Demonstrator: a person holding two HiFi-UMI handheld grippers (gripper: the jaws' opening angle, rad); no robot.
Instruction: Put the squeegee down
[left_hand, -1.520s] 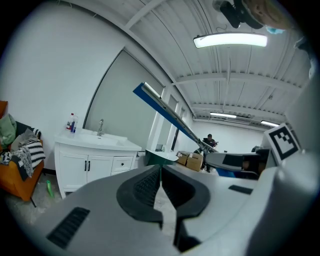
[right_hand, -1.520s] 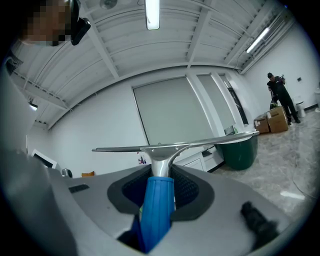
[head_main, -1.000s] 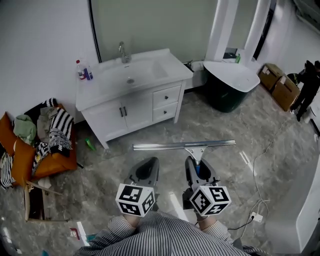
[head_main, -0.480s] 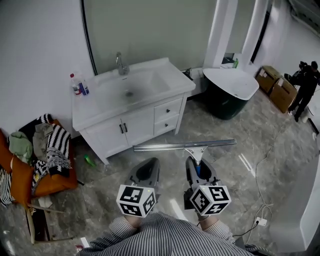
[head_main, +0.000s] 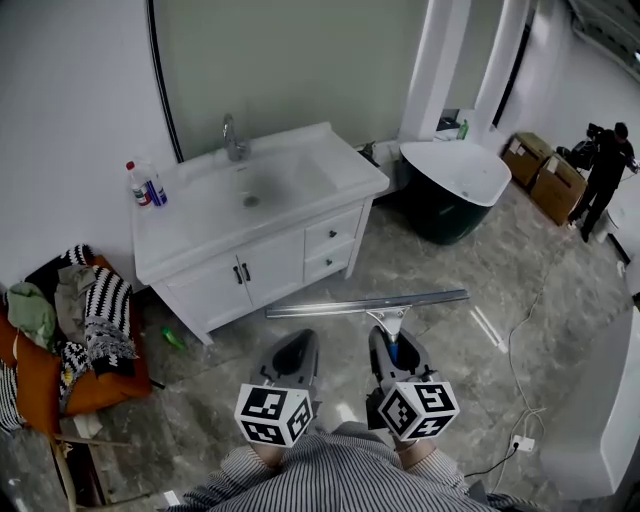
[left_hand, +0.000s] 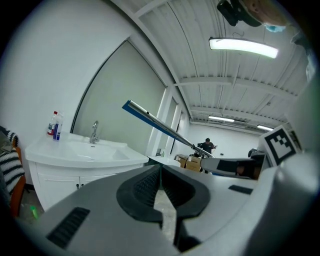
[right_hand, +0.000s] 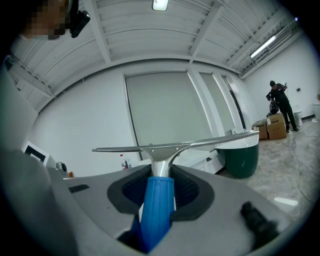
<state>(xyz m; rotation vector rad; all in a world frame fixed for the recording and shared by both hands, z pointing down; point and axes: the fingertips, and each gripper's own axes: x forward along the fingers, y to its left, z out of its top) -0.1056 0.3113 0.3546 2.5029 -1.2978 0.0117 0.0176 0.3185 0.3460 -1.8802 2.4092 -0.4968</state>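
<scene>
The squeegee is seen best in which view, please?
The right gripper view: the squeegee shows whole, handle in the jaws. The head view mostly hides its handle; the left gripper view catches only its blade.

Interior evenly lit by ceiling strip lights (left_hand: 243, 47); shadows kept soft. Pale reflected streaks seen on glossy floor (head_main: 500, 270). Gripper views heavily fisheye-warped, vignetted black at corners; nearest foreground rendered blurred.
</scene>
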